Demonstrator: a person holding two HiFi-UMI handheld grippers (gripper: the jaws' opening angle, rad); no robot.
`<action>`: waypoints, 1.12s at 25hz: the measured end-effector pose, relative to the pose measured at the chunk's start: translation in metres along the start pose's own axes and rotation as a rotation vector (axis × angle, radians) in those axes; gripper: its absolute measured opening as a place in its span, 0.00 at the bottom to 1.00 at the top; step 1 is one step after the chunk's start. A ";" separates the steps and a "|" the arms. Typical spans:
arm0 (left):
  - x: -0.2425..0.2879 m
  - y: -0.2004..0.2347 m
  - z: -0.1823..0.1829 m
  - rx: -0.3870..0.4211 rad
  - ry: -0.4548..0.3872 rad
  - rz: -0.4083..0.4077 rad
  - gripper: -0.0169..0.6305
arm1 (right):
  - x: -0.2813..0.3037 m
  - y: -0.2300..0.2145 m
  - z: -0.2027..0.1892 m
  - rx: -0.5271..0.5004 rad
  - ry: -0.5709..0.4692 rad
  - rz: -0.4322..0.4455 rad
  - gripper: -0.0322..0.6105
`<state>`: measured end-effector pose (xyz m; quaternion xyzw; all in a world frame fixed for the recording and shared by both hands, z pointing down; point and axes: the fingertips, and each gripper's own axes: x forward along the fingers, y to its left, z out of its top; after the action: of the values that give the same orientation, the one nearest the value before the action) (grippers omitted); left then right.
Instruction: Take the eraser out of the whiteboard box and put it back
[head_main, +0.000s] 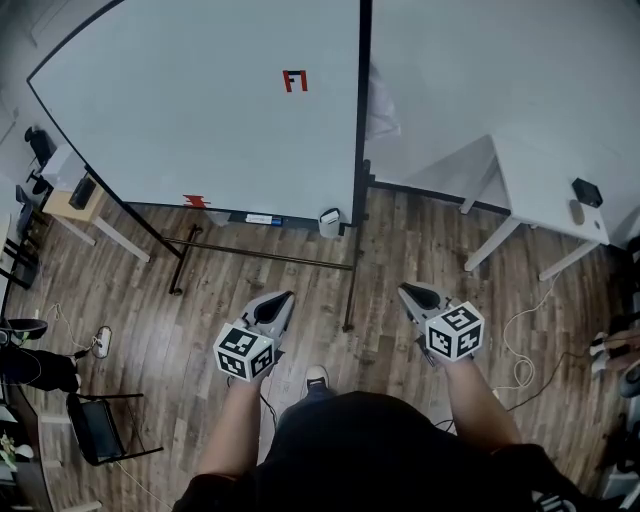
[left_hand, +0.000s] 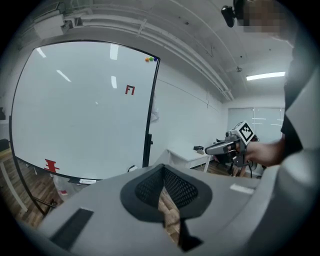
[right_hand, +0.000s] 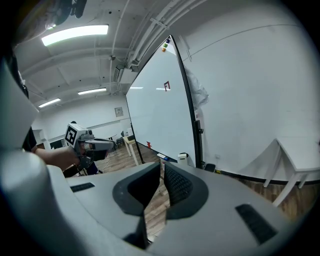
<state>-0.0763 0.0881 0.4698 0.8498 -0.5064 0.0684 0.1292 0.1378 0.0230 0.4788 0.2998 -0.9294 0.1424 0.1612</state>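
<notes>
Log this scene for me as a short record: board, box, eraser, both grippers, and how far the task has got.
whiteboard: upright, a few red marks on it
whiteboard box: at the right end of the board's lower edge
eraser: too small to make out
left gripper: jaws together, empty, well short of the board
right gripper: jaws together, empty, well short of the board
task stage: box not yet reached

The whiteboard box (head_main: 329, 221) is too small to show its contents.
</notes>
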 end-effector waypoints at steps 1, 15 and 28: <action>0.002 0.004 0.000 -0.002 0.002 -0.003 0.05 | 0.004 -0.001 0.001 0.001 0.003 -0.001 0.08; 0.036 0.053 0.001 -0.021 0.030 -0.058 0.05 | 0.055 -0.014 0.012 0.031 0.030 -0.032 0.09; 0.057 0.108 0.008 -0.018 0.049 -0.122 0.05 | 0.104 -0.010 0.029 0.050 0.046 -0.073 0.11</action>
<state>-0.1445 -0.0113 0.4923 0.8760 -0.4509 0.0767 0.1532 0.0578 -0.0488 0.4948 0.3338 -0.9101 0.1665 0.1803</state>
